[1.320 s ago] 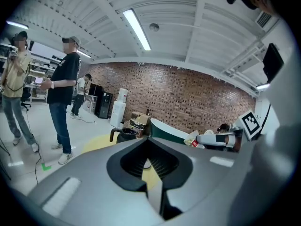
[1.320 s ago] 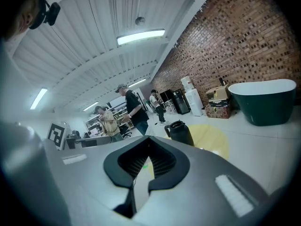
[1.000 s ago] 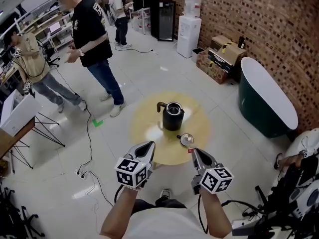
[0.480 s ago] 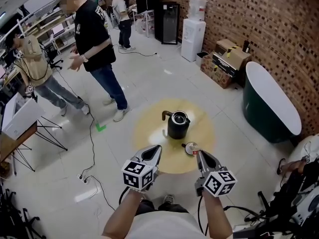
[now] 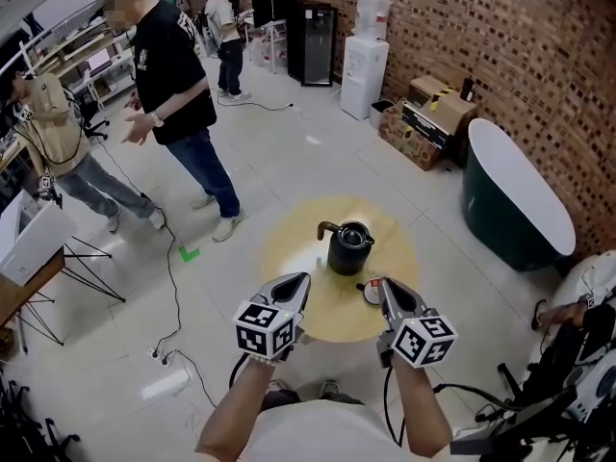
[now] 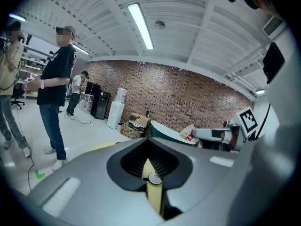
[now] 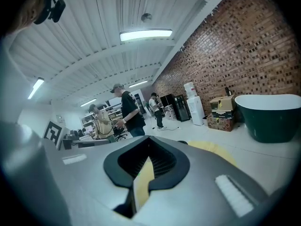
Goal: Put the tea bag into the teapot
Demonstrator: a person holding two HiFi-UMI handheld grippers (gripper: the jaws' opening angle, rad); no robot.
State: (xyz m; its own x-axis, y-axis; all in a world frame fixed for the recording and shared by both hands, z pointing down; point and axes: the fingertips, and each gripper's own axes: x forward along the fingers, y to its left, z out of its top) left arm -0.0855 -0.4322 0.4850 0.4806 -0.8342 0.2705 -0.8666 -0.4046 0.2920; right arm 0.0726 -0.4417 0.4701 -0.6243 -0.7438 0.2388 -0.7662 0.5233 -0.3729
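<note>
1. Person in beige top [image 5: 43, 133], far left on the floor, standing.
2. Person in black shirt [image 5: 168, 75], standing beside item 1, hands held out in front.
3. Green tape mark [image 5: 188, 254] on the floor, with a cable [image 5: 173, 292] trailing past it.
4. Left tongs [image 5: 296, 282]: over the near left edge of the surface, tip pointing forward. In the left gripper view [image 6: 148, 159] the jaws are drawn together to a thin slit, with nothing held.
5. Surface [image 5: 294, 243]: round, yellow top, standing on the pale floor.
6. Teapot [image 5: 348, 248]: black, upright near the middle of the surface. It has a curved brown handle on its left and its mouth is uncovered.
7. Lid [image 5: 373, 295]: silver, lying on the surface by the near right edge, just beside the teapot and apart from it.
8. Tea bag [image 5: 363, 285]: red tag and pale bag [image 6: 190, 137] sit right at the tip of item 9. It is above the near right part of the surface, outside the teapot.
9. Right tongs [image 5: 383, 287]: jaws closed together [image 7: 148, 158], pinching the tea bag at the tip. They are seen side-on from the left gripper view [image 6: 197, 134].
10. Water dispenser [image 5: 366, 56], white, against the far brick wall.
11. Cardboard boxes [image 5: 428, 114], stacked by the wall.
12. Bathtub [image 5: 515, 200], dark green, at the right.
</note>
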